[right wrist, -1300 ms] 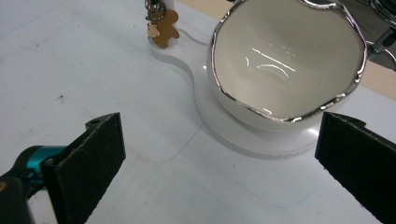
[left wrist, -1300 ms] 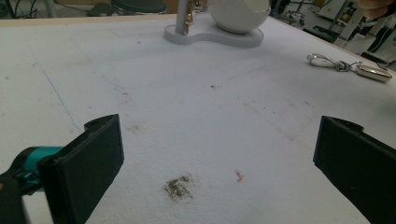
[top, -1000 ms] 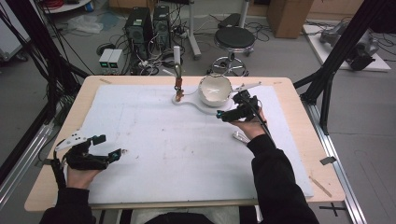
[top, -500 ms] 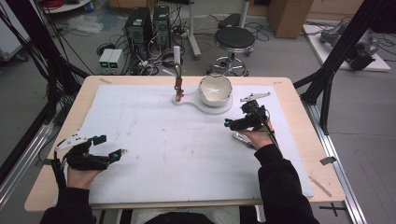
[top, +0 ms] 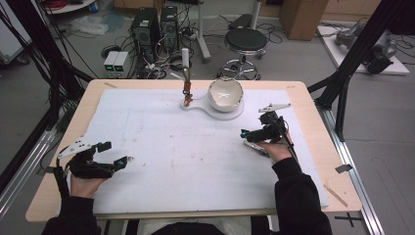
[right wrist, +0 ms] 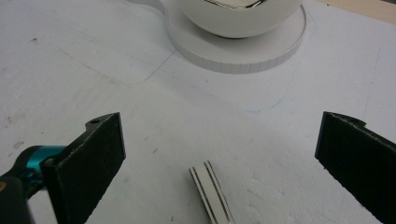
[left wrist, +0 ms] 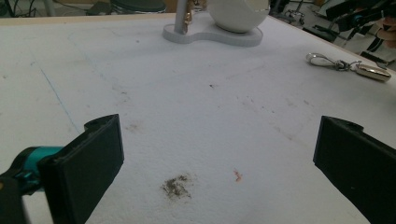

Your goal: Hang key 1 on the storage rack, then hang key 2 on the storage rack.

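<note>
Right gripper (top: 246, 135): held in the person's right hand over the right half of the table, in front of the bowl. Its two flat black jaws stand wide apart with nothing between the pads. A grey three-cornered plate sits on top; a black cable trails back along the dark sleeve.

Key fob (right wrist: 211, 192): a slim, flat, rectangular piece, pale and glossy, with two dark lengthwise stripes. It lies flat on the mat, low between the right gripper's open jaws and touching neither. In the left gripper view it shows far off as a shiny metal tab (left wrist: 372, 72) joined by a short chain to a rounded metal clasp.

Left gripper (top: 125, 160): held low at the near left of the table, well apart from the fob. Its jaws are spread wide and empty; the pads are matte black and square-edged, on a teal-coloured joint.

Mat (top: 161, 142): a white, slightly grainy foam-like sheet covering most of the table, marked with faint blue lines, scuffs and a dark smudge.

Bowl (top: 225, 93): round, white, smooth-walled with a shiny rim, seated on a flat white base (right wrist: 243, 58) with a ribbed edge.

Post (top: 186, 81): a thin upright stand at the narrow end of the same base, just left of the bowl.

Table (top: 318, 127): light wood, bare at the borders.
</note>
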Tool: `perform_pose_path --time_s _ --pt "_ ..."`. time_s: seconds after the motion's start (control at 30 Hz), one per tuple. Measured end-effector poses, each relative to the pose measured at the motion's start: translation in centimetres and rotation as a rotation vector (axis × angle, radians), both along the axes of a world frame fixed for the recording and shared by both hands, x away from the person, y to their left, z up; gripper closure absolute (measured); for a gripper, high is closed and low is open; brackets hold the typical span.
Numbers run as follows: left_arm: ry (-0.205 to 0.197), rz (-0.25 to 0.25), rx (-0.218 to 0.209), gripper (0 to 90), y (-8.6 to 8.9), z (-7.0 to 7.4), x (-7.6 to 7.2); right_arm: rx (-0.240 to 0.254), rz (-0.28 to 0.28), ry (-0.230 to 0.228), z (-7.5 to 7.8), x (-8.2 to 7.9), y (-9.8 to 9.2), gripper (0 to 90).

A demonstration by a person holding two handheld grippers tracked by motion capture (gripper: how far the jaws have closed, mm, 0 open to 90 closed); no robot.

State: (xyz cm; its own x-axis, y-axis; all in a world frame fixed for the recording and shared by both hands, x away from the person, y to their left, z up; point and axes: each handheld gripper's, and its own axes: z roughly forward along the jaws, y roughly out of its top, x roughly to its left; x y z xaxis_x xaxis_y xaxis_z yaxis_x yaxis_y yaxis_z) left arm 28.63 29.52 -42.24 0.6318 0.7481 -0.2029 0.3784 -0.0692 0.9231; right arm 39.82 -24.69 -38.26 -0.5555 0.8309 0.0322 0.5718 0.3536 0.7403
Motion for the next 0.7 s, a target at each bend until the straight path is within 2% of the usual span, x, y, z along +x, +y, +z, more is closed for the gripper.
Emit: perform_pose_path --time_s 0.33,0.7 --pt "0.000 0.000 0.003 2.2 0.0 0.0 0.0 -0.007 0.007 0.004 0.2 -0.6 -0.4 0.8" --pt "0.002 0.003 -0.001 2.2 -0.1 0.0 0.0 -0.018 -0.018 0.034 -1.4 -1.4 -2.6 0.8"
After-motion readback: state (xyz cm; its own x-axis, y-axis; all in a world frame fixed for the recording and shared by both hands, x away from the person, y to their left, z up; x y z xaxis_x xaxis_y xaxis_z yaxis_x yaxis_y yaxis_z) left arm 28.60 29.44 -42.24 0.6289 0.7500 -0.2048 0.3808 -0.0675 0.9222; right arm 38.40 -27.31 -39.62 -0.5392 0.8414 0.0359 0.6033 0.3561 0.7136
